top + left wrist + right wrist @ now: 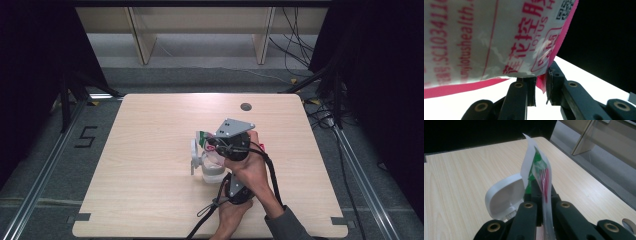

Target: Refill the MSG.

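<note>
A thin plastic packet (205,138) with red and green print hangs over the middle of the wooden table (150,125), and both grippers hold it. In the left gripper view my left gripper (540,86) pinches the pink bottom corner of the packet (486,37), whose white face bears red lettering. My right gripper (544,192) is shut on another edge of the packet (537,166), seen edge-on. Just under the packet stands a white container (212,172) with its lid (504,195) flipped open. In the high view the right gripper (216,142) carries a grey plate, and the left gripper (231,182) sits below it.
A round dark grommet (245,106) is set into the table near its far edge. Wooden shelf legs (142,42) stand on the floor behind. Dark curtains hang on both sides, and cables (300,50) lie at the back right.
</note>
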Demonstrator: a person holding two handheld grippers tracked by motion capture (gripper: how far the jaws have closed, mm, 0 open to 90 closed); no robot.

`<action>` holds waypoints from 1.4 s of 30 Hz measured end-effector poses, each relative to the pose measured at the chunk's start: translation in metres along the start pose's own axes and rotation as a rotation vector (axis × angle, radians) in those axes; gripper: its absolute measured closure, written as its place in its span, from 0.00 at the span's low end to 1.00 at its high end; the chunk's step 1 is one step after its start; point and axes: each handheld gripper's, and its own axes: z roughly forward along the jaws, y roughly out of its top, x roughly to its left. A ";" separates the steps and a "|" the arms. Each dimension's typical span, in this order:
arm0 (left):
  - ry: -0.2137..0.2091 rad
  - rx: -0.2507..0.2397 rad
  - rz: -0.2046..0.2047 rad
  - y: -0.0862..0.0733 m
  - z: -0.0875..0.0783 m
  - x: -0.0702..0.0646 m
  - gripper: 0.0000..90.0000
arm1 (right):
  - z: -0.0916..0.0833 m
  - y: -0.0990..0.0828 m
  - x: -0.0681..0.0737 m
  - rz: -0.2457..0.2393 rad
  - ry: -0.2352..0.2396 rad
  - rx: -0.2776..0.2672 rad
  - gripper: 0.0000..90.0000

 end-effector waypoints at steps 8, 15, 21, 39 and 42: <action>0.001 -0.021 -0.020 0.000 0.001 -0.001 0.88 | 0.000 0.001 0.001 0.004 0.009 0.008 1.00; -0.003 -0.003 0.001 0.000 0.000 0.000 0.88 | 0.001 0.001 0.003 -0.001 0.002 0.013 1.00; -0.001 -0.001 0.001 0.000 0.000 0.000 0.88 | 0.000 0.001 0.001 -0.011 0.015 0.008 1.00; -0.001 -0.006 -0.002 0.000 0.000 0.000 0.88 | 0.001 0.000 0.000 -0.008 0.007 -0.001 1.00; -0.004 -0.008 -0.001 0.000 0.000 0.001 0.88 | 0.002 0.001 0.001 -0.017 -0.003 0.004 1.00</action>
